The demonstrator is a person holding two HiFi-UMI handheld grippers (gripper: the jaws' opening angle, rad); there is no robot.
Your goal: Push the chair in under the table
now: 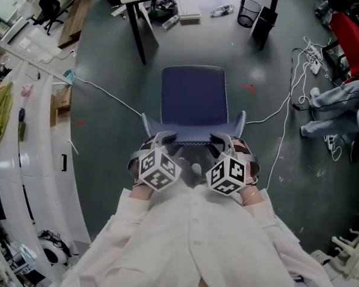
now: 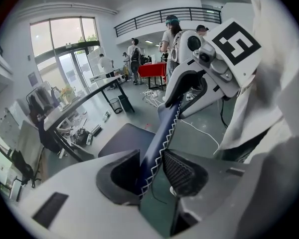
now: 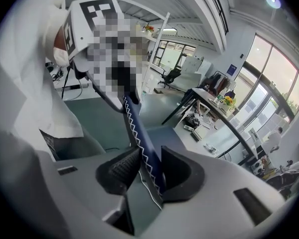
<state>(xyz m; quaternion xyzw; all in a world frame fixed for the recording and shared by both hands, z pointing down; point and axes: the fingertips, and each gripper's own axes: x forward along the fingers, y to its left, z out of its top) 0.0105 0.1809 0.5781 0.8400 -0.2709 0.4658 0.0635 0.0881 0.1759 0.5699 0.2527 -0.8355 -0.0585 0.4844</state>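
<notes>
Far ahead of the right claw, a black wire basket stands on the floor. A clear plastic bottle lies left of the basket, and a second bottle lies further left. To that claw's right a white cable trails across the floor, and beyond it are a person's legs in jeans. Well left of the left claw runs a long white unit, with a green cloth hanging by it.

Both white-sleeved arms reach forward and down from the body, side by side. The left claw and right claw are level with each other and a little apart. Each claw points steeply down with its jaws on either face of the chair back, pads touching it.
</notes>
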